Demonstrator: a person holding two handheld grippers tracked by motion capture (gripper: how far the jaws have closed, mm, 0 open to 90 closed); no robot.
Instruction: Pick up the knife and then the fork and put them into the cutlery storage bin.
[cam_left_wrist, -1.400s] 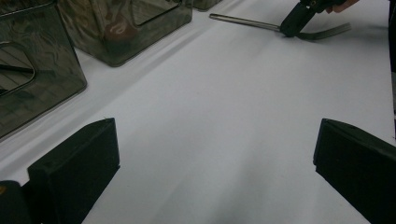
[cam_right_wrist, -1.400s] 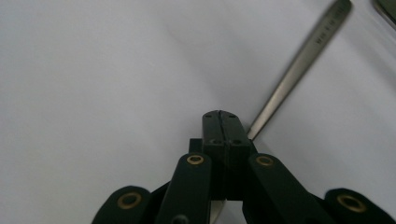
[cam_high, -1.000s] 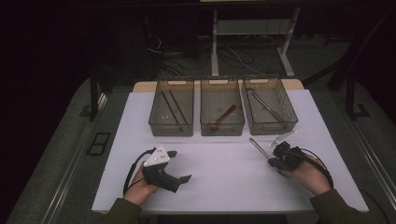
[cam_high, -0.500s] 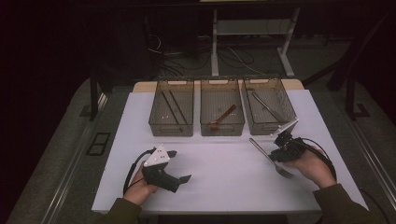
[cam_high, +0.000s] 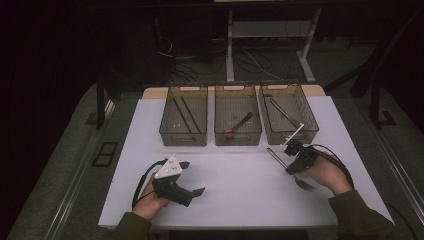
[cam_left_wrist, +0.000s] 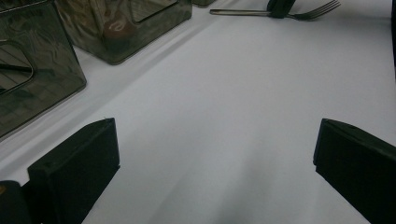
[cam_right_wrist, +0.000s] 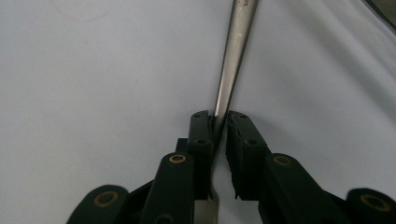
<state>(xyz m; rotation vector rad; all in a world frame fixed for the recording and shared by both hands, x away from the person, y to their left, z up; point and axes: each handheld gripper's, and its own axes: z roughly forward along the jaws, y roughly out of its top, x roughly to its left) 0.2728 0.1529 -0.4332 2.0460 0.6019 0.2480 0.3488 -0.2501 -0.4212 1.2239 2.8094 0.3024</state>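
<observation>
Fork (cam_right_wrist: 232, 60) handle between your right gripper (cam_right_wrist: 219, 122) jaws, pads closing on it, tines behind your hand, your left gripper (cam_left_wrist: 215, 154) released, resting apart.

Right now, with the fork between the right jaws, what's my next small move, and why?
Probably lift the fork slightly: the right gripper has just been closing around its handle, and the right-hand bin, holding another metal utensil, sits just beyond.
</observation>
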